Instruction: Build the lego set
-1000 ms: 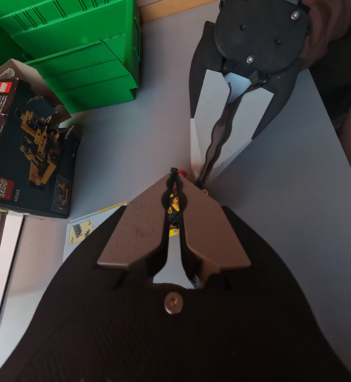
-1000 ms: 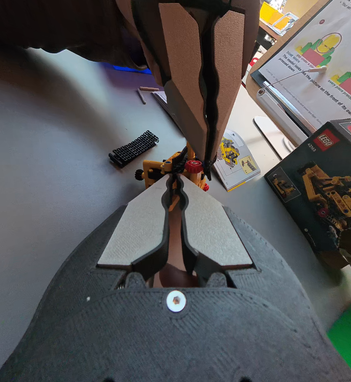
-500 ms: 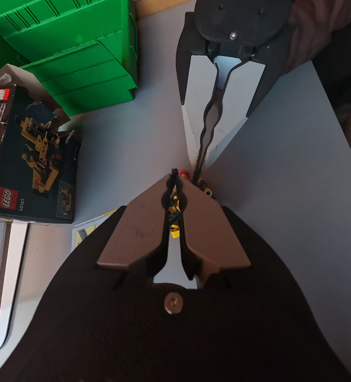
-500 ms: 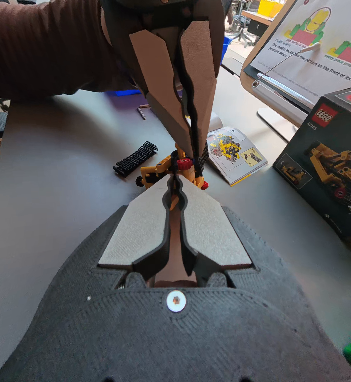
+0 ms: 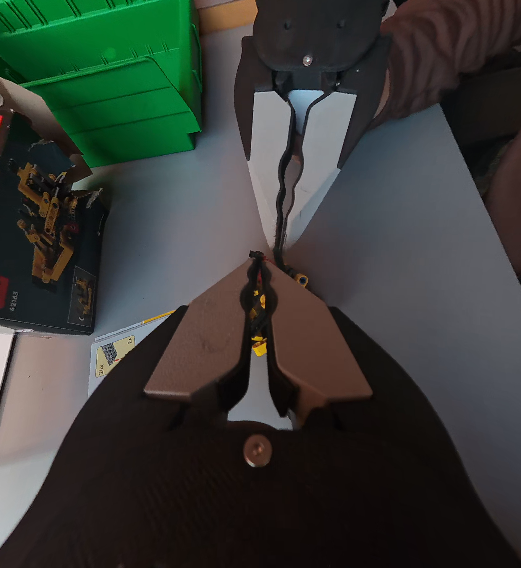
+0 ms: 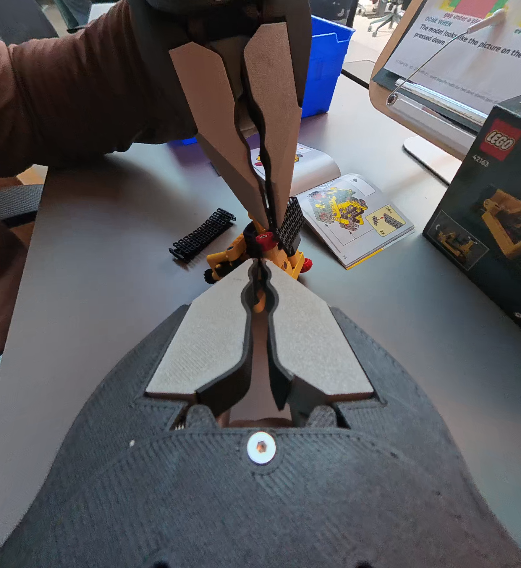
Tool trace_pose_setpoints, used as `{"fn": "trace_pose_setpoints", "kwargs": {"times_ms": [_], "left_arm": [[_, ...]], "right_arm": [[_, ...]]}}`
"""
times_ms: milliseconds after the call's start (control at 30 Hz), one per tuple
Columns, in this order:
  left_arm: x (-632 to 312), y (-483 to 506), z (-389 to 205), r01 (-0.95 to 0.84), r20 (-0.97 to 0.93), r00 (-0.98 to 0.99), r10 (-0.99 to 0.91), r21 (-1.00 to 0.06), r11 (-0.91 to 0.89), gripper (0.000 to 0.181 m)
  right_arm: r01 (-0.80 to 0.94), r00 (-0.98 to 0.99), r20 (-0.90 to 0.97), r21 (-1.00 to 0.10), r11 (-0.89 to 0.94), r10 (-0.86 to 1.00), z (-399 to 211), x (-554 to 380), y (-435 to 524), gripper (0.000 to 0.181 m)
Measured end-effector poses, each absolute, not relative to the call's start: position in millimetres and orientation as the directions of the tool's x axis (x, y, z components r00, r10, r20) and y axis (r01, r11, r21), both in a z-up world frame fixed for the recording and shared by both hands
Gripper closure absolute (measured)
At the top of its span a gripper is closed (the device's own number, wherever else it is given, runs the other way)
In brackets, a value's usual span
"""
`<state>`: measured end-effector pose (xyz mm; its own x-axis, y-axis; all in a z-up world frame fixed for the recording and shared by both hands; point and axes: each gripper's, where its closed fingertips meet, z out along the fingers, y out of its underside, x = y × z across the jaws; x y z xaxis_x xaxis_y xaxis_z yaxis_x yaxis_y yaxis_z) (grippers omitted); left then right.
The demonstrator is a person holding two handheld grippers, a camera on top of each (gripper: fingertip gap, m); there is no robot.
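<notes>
The right gripper [image 6: 258, 263] is pinched narrow on the yellow bulldozer model [image 6: 253, 255] at its tips; just beyond, the left gripper [image 6: 271, 226] clamps a black track strip [image 6: 290, 224] against it. Uneven pull could pop links or tip the model onto the table [image 6: 99, 246].

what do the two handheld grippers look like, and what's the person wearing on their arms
The left gripper has tan-brown pointed fingers with wavy black inner edges on a smooth dark shell with one brass-coloured screw. The right gripper has pale grey textured fingers on a ribbed dark grey printed shell with a silver hex screw. No cables show. The person wears a brown long sleeve.
</notes>
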<state>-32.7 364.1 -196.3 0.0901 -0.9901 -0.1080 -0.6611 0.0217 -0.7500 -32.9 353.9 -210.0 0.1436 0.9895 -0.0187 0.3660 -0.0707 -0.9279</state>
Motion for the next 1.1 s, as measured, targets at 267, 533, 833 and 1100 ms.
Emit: {"fn": "trace_pose_setpoints", "kwargs": {"times_ms": [267, 533, 833, 1100], "left_arm": [[-29.9, 365.1, -195.4, -0.656, 0.050, 0.011, -0.999, -0.754, -0.045, 0.181], [-30.0, 362.7, -195.5, -0.622, 0.226, -0.041, -0.973, -0.768, -0.153, 0.181], [-32.0, 359.3, -196.3, -0.592, 0.238, -0.004, -0.971, -0.783, -0.190, 0.181], [-27.5, 358.2, -195.8, -0.587, 0.254, -0.019, -0.967, -0.786, -0.195, 0.181]], "right_arm": [[0.401, -0.017, 0.102, -0.910, 0.101, 0.995, -206.2, -32.5, 353.4, 0.181], [0.374, -0.093, 0.187, -0.904, 0.208, 0.978, -206.4, -32.1, 351.6, 0.181], [0.315, -0.079, 0.294, -0.899, 0.304, 0.952, -205.9, -31.7, 347.7, 0.181], [0.288, -0.084, 0.314, -0.901, 0.324, 0.946, -206.6, -31.0, 346.0, 0.181]]}}
